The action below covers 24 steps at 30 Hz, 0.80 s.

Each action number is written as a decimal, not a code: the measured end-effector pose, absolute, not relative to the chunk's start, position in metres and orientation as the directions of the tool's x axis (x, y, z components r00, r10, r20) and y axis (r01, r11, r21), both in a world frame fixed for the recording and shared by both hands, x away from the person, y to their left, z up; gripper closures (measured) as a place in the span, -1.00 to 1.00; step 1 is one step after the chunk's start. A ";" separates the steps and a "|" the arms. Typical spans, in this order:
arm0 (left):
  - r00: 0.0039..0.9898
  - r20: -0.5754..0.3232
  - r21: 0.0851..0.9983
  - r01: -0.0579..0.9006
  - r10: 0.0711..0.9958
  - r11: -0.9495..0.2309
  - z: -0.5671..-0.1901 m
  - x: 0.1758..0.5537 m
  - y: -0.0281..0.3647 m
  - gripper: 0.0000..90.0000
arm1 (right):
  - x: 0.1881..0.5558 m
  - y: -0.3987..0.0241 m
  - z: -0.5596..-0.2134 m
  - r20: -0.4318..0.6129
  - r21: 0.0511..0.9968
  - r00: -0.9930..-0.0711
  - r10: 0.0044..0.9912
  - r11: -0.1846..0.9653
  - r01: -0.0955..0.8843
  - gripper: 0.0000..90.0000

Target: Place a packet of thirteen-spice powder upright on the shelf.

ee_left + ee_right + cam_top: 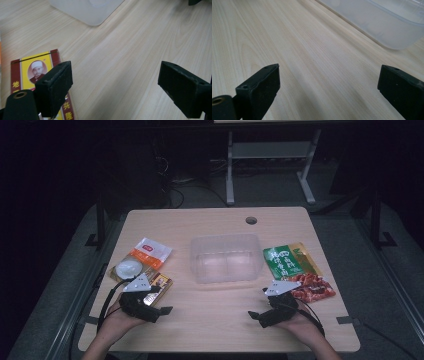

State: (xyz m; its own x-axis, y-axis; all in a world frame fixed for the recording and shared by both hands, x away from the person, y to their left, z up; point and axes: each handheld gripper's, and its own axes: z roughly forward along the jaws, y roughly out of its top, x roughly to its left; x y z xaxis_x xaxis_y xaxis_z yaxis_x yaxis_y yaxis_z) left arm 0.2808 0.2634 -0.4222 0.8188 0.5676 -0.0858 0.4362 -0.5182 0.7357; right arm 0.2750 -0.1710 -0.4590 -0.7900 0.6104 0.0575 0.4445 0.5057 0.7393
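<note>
Currently: both grippers are resting low at the near edge of the table [220, 320], nothing picked up yet.
Step in hand: looking like the start of packing snack packets into the clear plastic box [226, 257]; judging by the layout, no packet is sitting in it so far.
Left gripper [161, 306]: jaws are standing wide apart in the left gripper view, holding nothing, w/ bare wood between them.
Right gripper [256, 316]: jaws are also gaping wide in the right gripper view, empty, pointing over bare tabletop toward the box wall [387, 27].
Nearest thing, left: the red-and-yellow packet [159, 285] is lying flat just beside the left gripper; in the left gripper view it [32, 72] is sitting partly under the left-hand jaw.
Other left items: an orange-and-white packet [150, 252] and a round white tub [128, 268] are lying farther back, touching or overlapping, can't tell which.
Right items: a green packet [290, 261] and a red meat packet [312, 287] are lying right of the box, the red 1 just beside the right gripper.
Next move, approx: left gripper is needing to shift over the red-and-yellow packet, drop 1 jaw each side of an edge, then close; packet is thin and flat, so getting a jaw under the edge is prob the tricky bit.
After that: lifting and carrying it to the box, which is sitting mid-table between the 2 groups.
</note>
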 end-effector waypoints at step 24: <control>0.692 0.017 0.707 0.502 0.722 -0.498 -0.434 0.284 0.302 -0.71 | 0.274 -0.169 -0.458 0.061 0.737 -0.793 0.607 0.508 0.446 -0.89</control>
